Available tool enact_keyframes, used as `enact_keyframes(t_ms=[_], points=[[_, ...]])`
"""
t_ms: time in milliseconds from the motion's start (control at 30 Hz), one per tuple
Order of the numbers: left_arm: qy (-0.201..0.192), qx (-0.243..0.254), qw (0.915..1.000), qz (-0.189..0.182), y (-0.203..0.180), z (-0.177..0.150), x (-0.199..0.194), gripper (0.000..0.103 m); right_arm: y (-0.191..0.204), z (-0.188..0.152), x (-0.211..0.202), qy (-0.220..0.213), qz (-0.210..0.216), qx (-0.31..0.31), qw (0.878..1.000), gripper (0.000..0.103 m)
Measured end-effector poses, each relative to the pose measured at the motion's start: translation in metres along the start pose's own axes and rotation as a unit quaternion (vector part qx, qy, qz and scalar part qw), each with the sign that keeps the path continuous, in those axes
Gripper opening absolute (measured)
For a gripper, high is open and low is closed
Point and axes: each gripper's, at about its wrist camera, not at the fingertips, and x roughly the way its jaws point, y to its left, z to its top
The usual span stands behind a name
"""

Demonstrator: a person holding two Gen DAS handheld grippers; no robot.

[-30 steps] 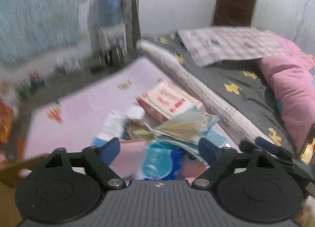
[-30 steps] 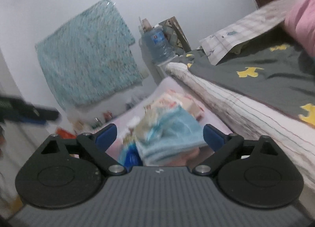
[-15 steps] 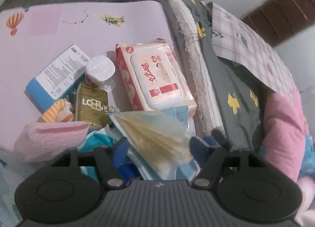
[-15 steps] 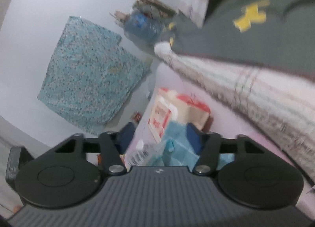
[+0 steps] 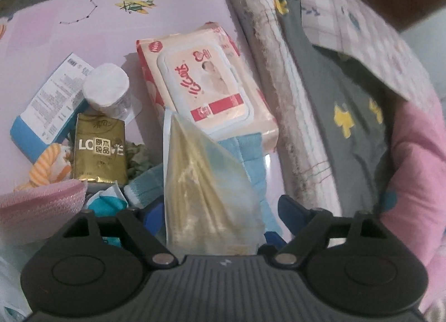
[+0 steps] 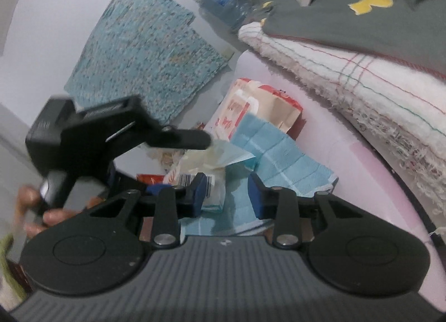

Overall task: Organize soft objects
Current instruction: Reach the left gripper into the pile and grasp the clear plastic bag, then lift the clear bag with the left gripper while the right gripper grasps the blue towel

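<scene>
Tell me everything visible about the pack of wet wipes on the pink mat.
The wet wipes pack is a soft, peach-and-red plastic pouch with a pale rigid flip lid, shut, printed with red characters and a baby picture. It lies flat, lid up, on the pink mat beside the mattress edge. A blue quilted cloth runs from under its near end.

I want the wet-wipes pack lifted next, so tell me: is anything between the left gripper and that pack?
Yes. A clear bag of yellowish cloth stands between the left gripper fingers, covering the near end of the wet-wipes pack; a blue cloth lies there too.
</scene>
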Motion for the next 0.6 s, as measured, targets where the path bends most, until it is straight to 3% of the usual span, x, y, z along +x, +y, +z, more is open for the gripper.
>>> enact_keyframes(t_ms=[100,233,367,433,600], points=[[0.007,0.01,0.9997,0.019,-0.003,0.001,0.006,0.067,0.005,-0.005,-0.009,-0.004,-0.004,-0.018,1.0,0.032],[0.005,0.015,0.9998,0.011,0.003,0.002,0.007,0.065,-0.007,-0.019,-0.031,-0.034,-0.027,-0.014,0.999,0.036],[-0.002,0.009,0.9999,-0.007,0.011,0.001,0.003,0.059,-0.032,-0.033,-0.051,-0.061,-0.028,0.061,0.996,0.067],[-0.006,0.009,0.9999,-0.011,0.012,0.0,0.001,0.055,-0.043,-0.034,-0.047,-0.059,-0.019,0.096,0.993,0.073],[-0.013,0.001,0.9998,-0.016,0.016,-0.001,-0.004,0.052,-0.053,-0.024,-0.021,-0.049,-0.024,0.139,0.989,0.072]])
